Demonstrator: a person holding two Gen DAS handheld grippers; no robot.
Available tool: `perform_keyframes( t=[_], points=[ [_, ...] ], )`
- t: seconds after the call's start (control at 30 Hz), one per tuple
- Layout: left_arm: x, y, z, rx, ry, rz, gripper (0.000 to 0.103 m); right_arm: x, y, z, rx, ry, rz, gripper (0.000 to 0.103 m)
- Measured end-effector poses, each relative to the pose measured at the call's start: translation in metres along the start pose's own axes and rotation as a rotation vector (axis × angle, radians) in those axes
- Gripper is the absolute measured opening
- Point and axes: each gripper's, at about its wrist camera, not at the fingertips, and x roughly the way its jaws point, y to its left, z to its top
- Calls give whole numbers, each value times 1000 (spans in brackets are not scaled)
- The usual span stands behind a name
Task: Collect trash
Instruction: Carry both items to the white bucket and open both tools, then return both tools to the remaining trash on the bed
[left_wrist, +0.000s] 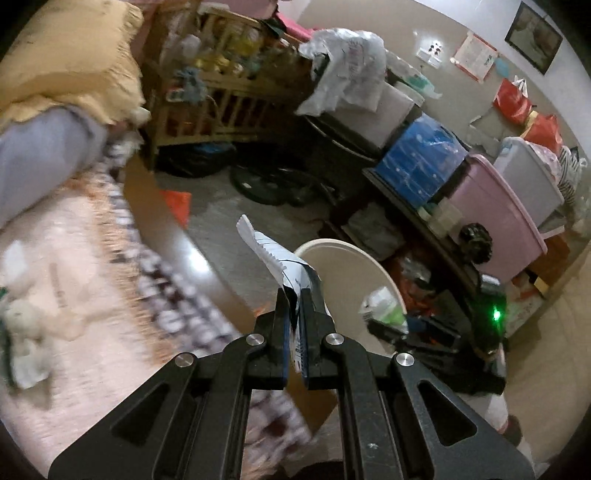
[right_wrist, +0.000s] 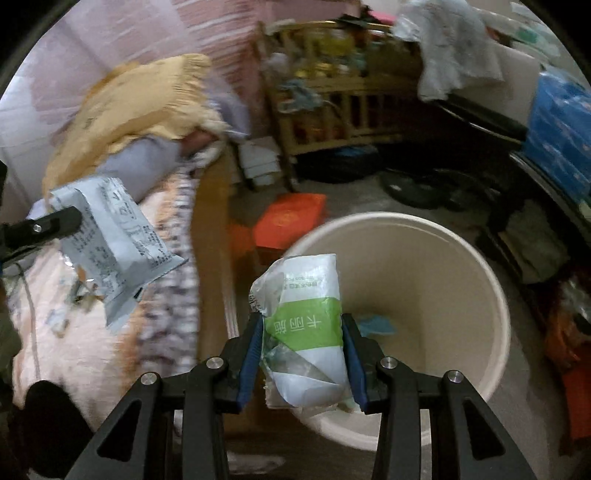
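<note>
While each gripper pinches a wrapper (right_wrist: 110, 254), the bin (right_wrist: 424, 258) sits beside the bed (right_wrist: 48, 332).

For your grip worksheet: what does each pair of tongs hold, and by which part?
Left tongs: a grey-white printed wrapper, pinched at one end. Right tongs: a white-and-green packet, clamped across its middle, at the bucket.
</note>
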Motion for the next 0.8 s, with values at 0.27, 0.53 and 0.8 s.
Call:
perform_keyframes(
  t=[0.27, 0.53, 0.8],
  points=[
    [74, -27, 4, -23, 67, -46, 2, 13, -41, -4, 83, 23, -36, 42],
    [109, -42, -5, 9, 127, -60, 3, 20, -61, -4, 114, 21, -100, 49],
    [99, -47, -16, 45, 162, -73, 47, 22, -59, -10, 136, 25, -127, 67]
  ],
)
